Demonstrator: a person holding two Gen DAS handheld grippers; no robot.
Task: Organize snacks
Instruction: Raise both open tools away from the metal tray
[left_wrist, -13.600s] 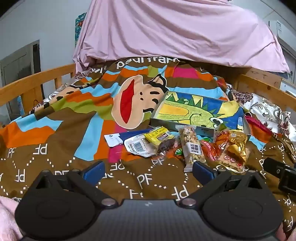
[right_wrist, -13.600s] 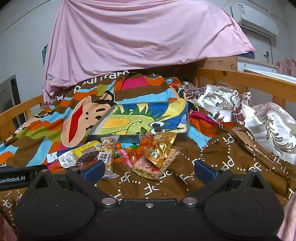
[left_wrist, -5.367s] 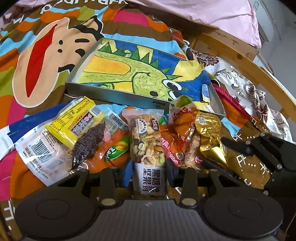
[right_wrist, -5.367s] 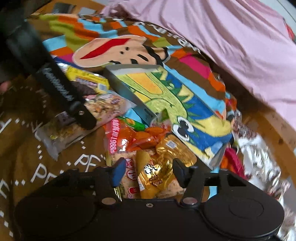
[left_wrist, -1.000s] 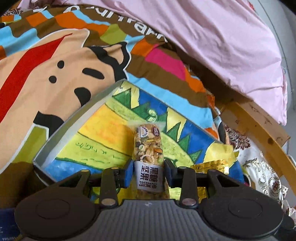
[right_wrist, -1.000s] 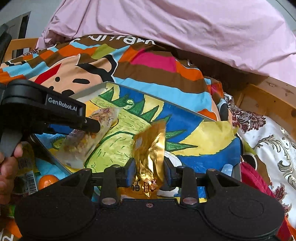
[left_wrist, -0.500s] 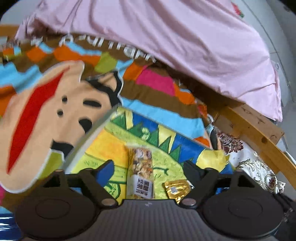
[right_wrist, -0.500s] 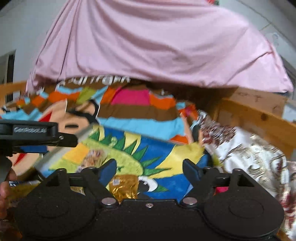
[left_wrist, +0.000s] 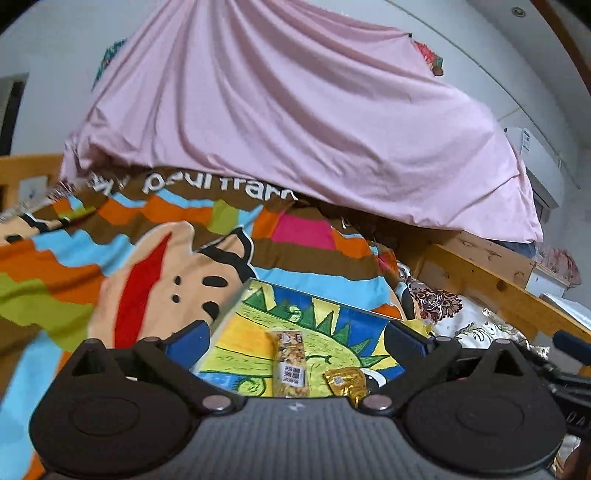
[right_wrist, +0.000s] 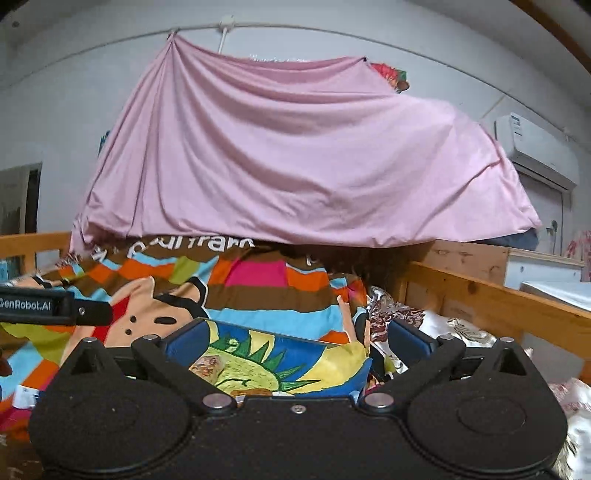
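Even, soft indoor light, fairly dim; no hard shadows, no glare. Strong fisheye bending at edges, dark vignetted corners. Slight motion blur on the bedspread (left_wrist: 110, 266); both views grainy.

The tray (left_wrist: 325, 328) bears a drawn green dinosaur on yellow and blue. On it lie a clear nut packet (left_wrist: 290, 360) with a white label and a gold packet (left_wrist: 345, 380). The blanket (left_wrist: 155, 236) has brown, orange, blue, green and pink stripes. The sheet (left_wrist: 295, 122) is plain pink.
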